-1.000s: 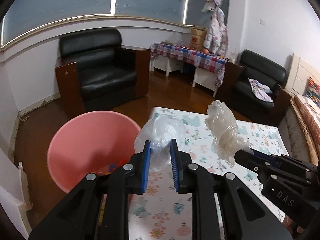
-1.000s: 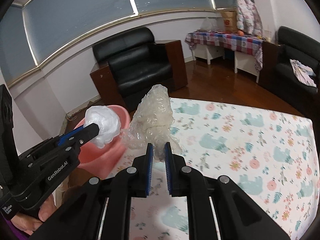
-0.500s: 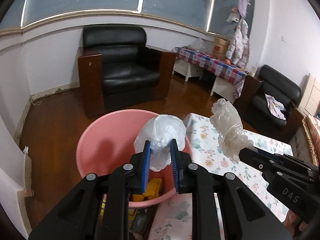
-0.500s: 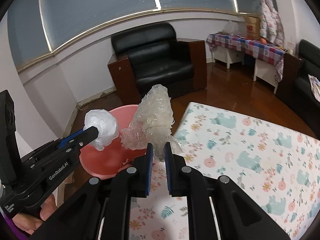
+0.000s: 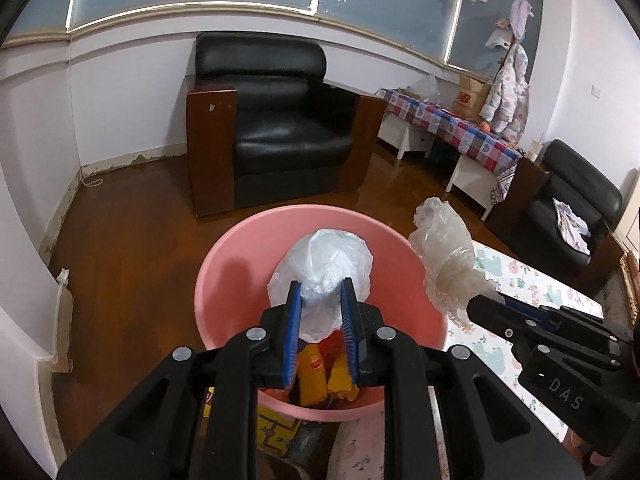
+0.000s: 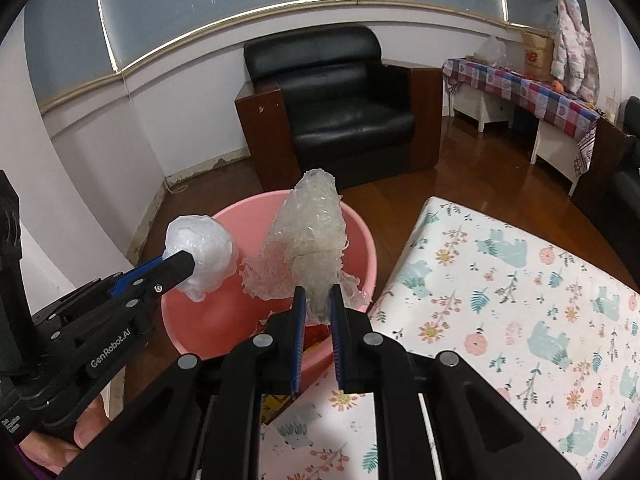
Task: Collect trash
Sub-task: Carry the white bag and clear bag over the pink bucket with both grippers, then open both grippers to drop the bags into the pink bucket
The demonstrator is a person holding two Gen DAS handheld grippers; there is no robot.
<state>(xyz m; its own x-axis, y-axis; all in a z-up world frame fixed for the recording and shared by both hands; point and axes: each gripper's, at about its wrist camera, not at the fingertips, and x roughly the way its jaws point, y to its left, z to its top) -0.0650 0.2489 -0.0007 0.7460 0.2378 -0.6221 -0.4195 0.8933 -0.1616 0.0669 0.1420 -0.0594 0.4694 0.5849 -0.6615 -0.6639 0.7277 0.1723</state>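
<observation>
- Right now my left gripper (image 5: 320, 304) is clamped on a crumpled clear plastic bag (image 5: 322, 268), its blue pads (image 5: 294, 320) pressing the bag's lower part from both sides while the puffed top bulges out above them.
- That bag hangs over the open mouth of the pink plastic bin (image 5: 224, 280), well inside its rim as the left wrist view shows it.
- My right gripper (image 6: 318, 308) is closed on a wad of cloudy, wrinkled plastic film (image 6: 310, 236); the jaws stand close together with only a thin pinch of the film between them, and most of the wad stands up above the fingertips.
- In the right wrist view the film sits over the near right part of the bin, beside the bin's rim (image 6: 370, 248) (whether it is fully inside the rim line I cannot tell).
- Down in the bin lie yellow and orange wrappers (image 5: 320, 368), partly hidden behind my left fingers.
- The bin stands on the wooden floor (image 5: 120, 248) just beside the corner of the table, which wears a floral tablecloth (image 6: 500, 280) with pale blue bears.
- Behind the bin is a black leather armchair (image 5: 280, 128) with brown wooden sides, against the white wall.
- Part of my hand (image 6: 86, 432) shows under the left gripper's body in the right wrist view.
</observation>
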